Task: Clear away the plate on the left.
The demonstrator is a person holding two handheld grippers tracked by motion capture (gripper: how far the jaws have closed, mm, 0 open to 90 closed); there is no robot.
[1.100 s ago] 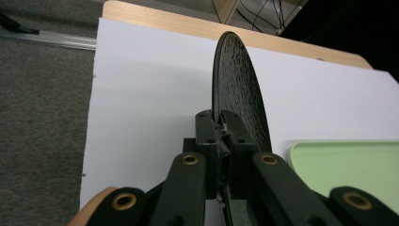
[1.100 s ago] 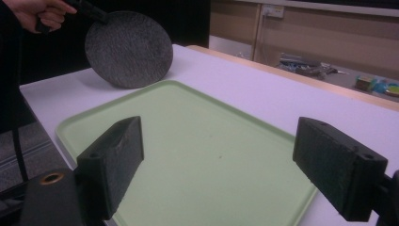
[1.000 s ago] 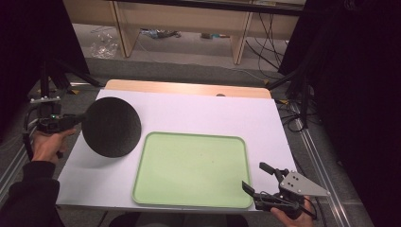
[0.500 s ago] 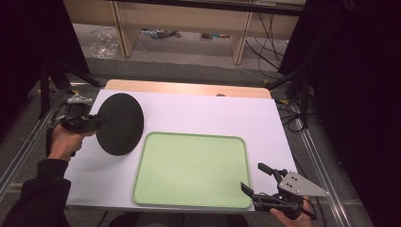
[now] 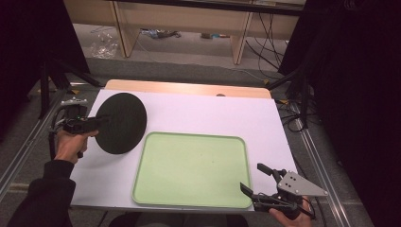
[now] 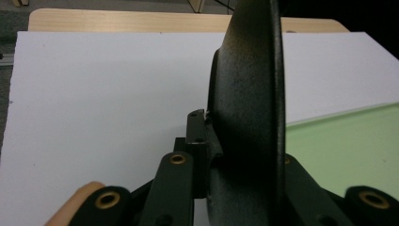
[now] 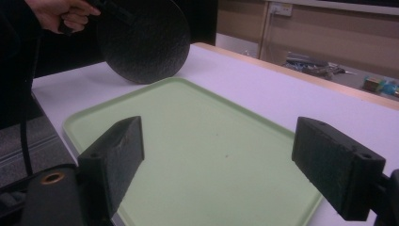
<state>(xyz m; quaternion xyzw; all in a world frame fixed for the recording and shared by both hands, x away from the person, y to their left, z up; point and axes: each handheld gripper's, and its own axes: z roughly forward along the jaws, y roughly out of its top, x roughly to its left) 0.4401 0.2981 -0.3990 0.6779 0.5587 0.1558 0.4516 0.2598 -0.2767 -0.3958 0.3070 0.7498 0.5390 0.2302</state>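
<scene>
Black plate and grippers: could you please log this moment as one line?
left hand-held gripper: shut on black plate, tilted on edge | right hand-held gripper: open | green tray: bare

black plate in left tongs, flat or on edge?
On edge. The black plate is clamped at its rim in the left tongs, lifted off the white table; the left gripper view shows it edge-on.

High view: we look down from above on the whole white table | left gripper view: we sit very close behind the black plate, facing across the table | right gripper view: we look low over the green tray | all share the tray.
</scene>
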